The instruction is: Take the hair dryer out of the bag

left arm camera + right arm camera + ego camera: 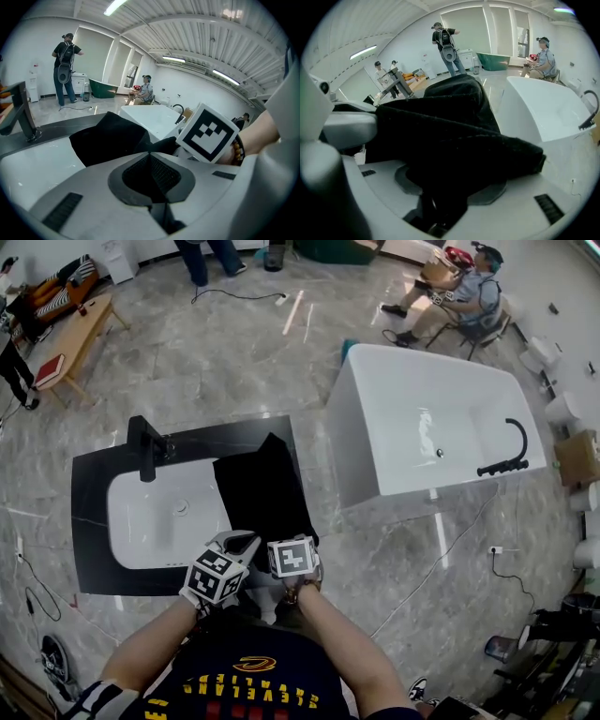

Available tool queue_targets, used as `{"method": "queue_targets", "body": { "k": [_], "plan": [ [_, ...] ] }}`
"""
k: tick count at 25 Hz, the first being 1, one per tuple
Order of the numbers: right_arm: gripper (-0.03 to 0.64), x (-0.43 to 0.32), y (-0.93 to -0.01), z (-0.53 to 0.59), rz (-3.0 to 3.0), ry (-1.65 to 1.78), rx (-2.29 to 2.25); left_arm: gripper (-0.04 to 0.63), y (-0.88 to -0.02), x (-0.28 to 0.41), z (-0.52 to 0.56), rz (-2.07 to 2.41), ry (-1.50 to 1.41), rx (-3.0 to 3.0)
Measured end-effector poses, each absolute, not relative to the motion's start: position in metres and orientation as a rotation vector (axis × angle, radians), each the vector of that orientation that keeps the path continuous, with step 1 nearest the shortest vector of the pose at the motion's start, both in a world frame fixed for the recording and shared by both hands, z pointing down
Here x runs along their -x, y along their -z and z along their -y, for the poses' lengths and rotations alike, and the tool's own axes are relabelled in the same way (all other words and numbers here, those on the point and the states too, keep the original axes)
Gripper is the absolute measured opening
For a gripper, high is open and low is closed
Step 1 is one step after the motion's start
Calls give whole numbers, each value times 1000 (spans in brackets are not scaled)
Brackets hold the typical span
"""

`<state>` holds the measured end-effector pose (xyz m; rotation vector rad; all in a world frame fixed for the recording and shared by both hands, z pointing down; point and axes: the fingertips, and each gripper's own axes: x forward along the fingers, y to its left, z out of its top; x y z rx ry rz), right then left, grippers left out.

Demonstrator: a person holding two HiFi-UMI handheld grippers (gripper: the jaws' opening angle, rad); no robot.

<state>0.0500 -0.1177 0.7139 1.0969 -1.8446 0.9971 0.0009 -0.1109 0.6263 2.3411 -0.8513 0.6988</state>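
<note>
Both tools sat at the near end of the bag (262,493), side by side and almost touching. My right tool (292,557) was clamped on a thick fold of the black cloth, which draped over its jaws and filled most of the right gripper view. My left tool (234,551) had its jaws drawn together, and a thin edge of the same cloth seemed nipped between them, though I was less sure of that grip.

No view showed me the hair dryer. I judged it was inside the bag, ahead of both tools. The bag's long axis ran straight away from me toward the far edge of the table (94,521), so anything inside would have to come back along that line toward the tools. Neither hand was clearly the nearer one.

The table was a black slab with a white basin (159,517) sunk into it and a black faucet (145,448) at its far rim. The bag lay just right of the basin and overlapped its edge. Beyond, a white bathtub (422,418) stood on a grey marble floor (216,352), and a seated person (464,296) was well apart.
</note>
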Motion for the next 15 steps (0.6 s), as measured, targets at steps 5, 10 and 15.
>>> {"method": "queue_targets", "body": {
  "k": [5,10,15],
  "plan": [
    [215,-63,-706,91,1798,-1017,-1096,12,-625,-4,111,846,-687,-2384],
    [213,-76,-703,69,1799,-1005,-1075,12,-622,-1,119,867,-681,-2403],
    [213,-87,-701,39,1794,-1008,-1028,12,-625,-2,119,872,-689,-2400]
  ]
}}
